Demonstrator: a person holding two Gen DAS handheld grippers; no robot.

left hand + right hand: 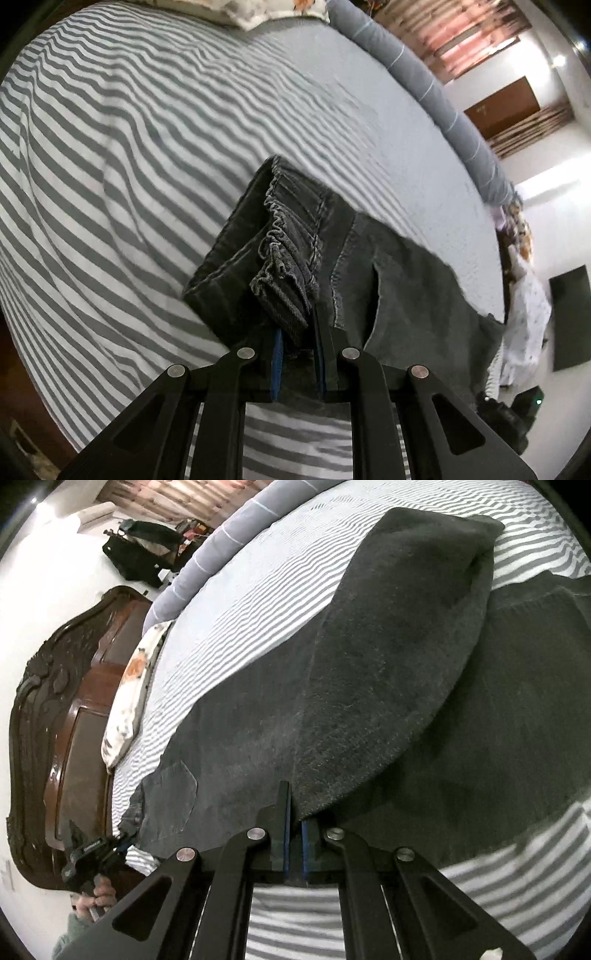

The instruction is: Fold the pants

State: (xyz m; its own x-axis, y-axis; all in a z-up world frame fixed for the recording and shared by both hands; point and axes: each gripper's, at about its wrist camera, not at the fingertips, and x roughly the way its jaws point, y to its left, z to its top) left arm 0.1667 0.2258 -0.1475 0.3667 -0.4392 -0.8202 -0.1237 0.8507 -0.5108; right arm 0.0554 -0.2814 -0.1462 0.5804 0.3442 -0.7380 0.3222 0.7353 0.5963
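Pants (pixel 388 672) lie half-folded ahead of both grippers; left gripper (pixel 298 354) clamps the waistband, right gripper (pixel 294 834) pinches a leg edge; further folds remain.

The dark grey denim pants (pixel 295 243) bunch over the left gripper (pixel 297 332), hiding its fingertips (blue pads (pixel 277 354) barely peek out). Right gripper (pixel 294 812): one finger (pixel 283 805) shows, other buried under fabric. Pants run off frame's right edge. Brown wall panel (pixel 502 107) and bkgd blurred.
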